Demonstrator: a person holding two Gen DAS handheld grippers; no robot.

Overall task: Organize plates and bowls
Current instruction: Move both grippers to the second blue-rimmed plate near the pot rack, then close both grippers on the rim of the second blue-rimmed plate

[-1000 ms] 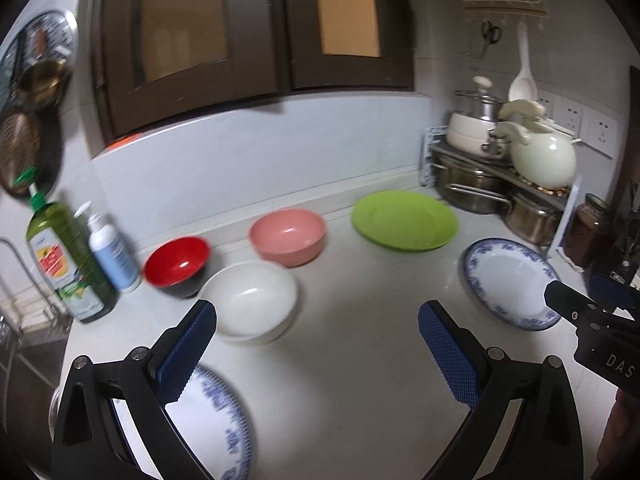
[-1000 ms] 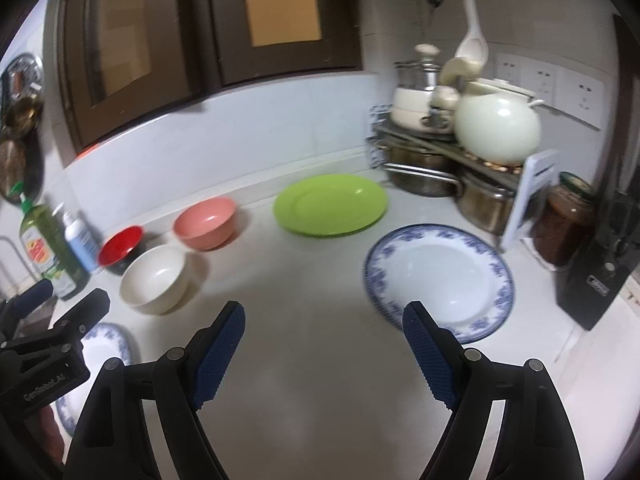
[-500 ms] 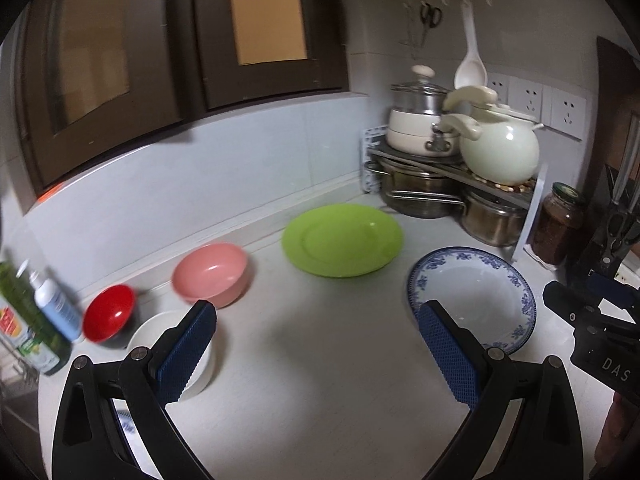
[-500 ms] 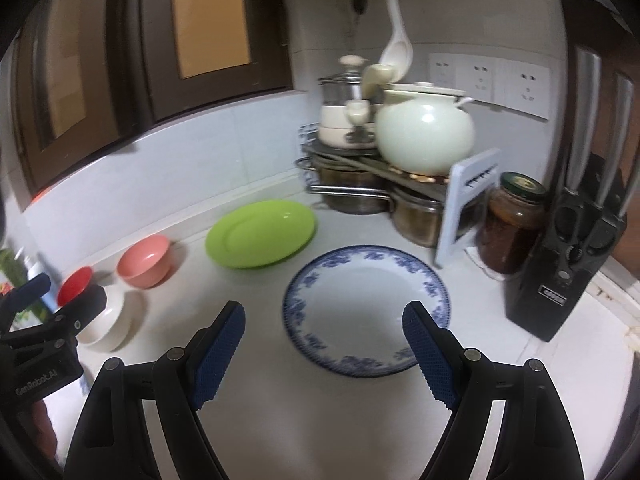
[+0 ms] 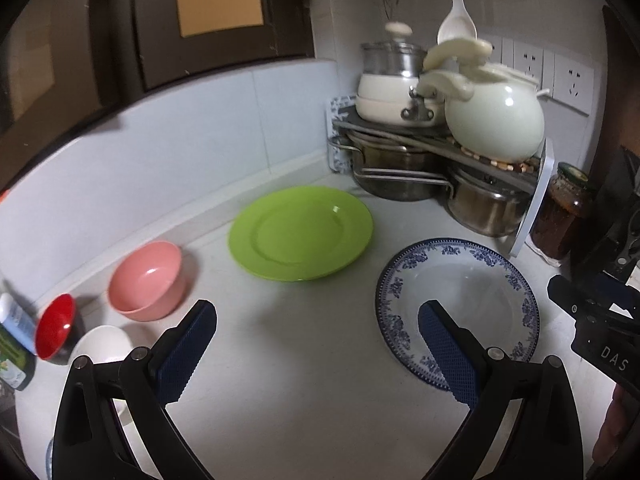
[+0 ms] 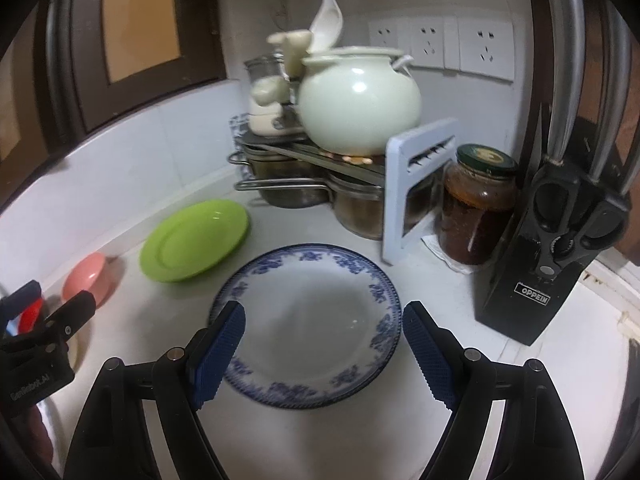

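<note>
My right claw hangs with jaws apart and empty over the blue-rimmed plate lying flat on the bench, probably lined up to lift it toward the green plate.

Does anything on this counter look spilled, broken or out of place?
Nothing stands out. The green plate and blue-patterned plate lie flat and whole on the counter; the pink bowl sits upright. No spills show.

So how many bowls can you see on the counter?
3: a pink bowl by the back wall, a red bowl to its left, and a white bowl in front, partly hidden behind the left gripper.
</note>
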